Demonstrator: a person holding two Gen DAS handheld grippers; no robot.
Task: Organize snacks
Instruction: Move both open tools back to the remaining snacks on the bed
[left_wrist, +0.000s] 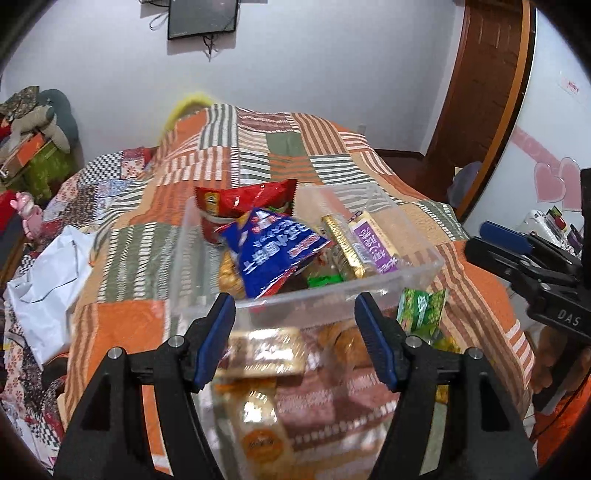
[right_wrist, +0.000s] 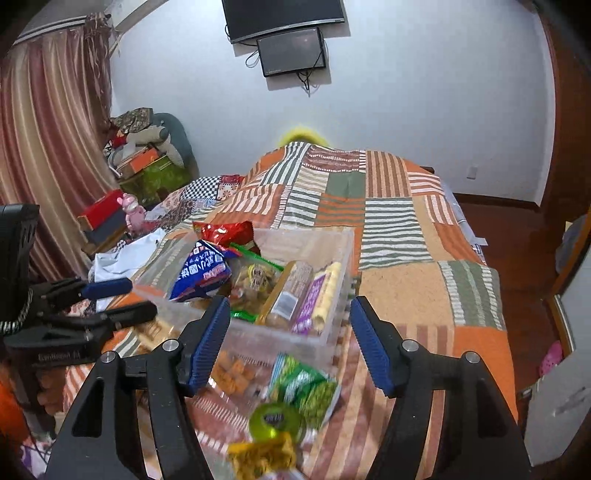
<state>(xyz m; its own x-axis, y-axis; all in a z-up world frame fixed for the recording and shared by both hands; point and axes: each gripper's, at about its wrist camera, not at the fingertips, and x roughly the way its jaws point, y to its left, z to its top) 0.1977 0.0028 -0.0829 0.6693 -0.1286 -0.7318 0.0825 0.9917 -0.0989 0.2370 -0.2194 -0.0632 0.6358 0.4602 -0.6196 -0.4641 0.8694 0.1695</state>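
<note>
1. Snacks: blue bag (left_wrist: 271, 254), red bag (left_wrist: 240, 205), purple bar (left_wrist: 373, 242) in clear bin (left_wrist: 424, 258) on quilted bed (left_wrist: 317, 147).
2. Loose: green packet (right_wrist: 308, 387), jelly cup (right_wrist: 275, 419) before bin.
3. Left gripper (left_wrist: 293, 336), right gripper (right_wrist: 290, 341): half open, empty.
4. Advice: pinch one loose packet mid-body; lift clear of rim.

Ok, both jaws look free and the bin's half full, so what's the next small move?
Probably lower the right gripper onto the green snack packet lying on the quilt just outside the clear bin. Its jaws stand open with nothing between them, and that packet sits right below them, nearer than the other loose snacks.
</note>
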